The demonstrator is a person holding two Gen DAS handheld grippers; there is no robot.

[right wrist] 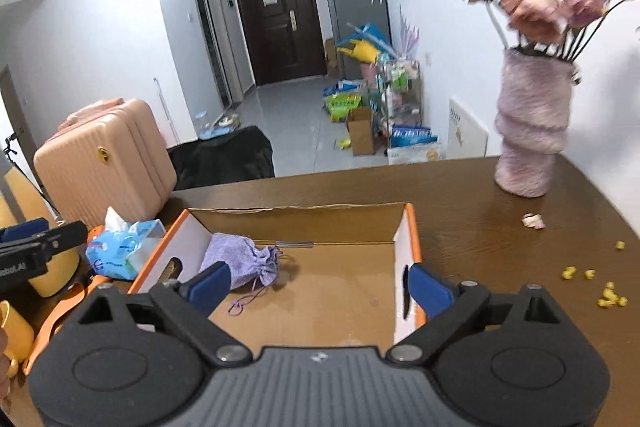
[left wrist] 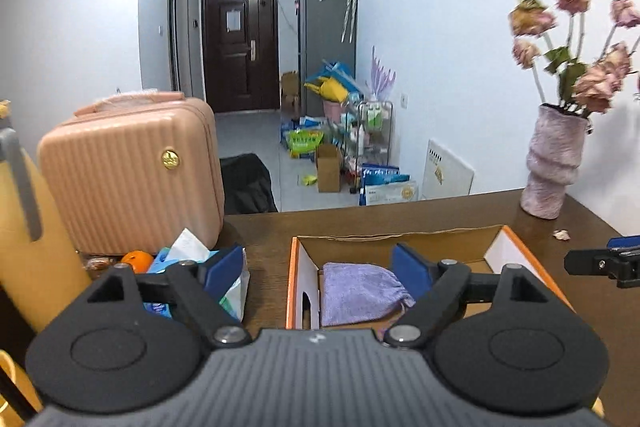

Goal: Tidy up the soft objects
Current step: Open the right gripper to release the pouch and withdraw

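Note:
A lilac drawstring pouch [right wrist: 244, 259] lies in the left part of an open cardboard box with orange edges [right wrist: 412, 227], its cord trailing on the box floor. The left wrist view shows the same pouch [left wrist: 360, 293] inside the box [left wrist: 294, 267]. My left gripper [left wrist: 320, 267] is open above the box's left wall, nothing between its blue pads. My right gripper [right wrist: 316, 285] is open over the box, its left pad [right wrist: 210, 285] in front of the pouch without pressing it. Each gripper's tip shows at the edge of the other's view.
A tissue pack [right wrist: 120, 245] and an orange [left wrist: 136, 261] lie left of the box, beside a pink ribbed case [left wrist: 132, 171]. A lilac vase of dried flowers [right wrist: 532, 131] stands on the brown table's [right wrist: 480, 195] far right, with petal crumbs [right wrist: 608, 293] nearby.

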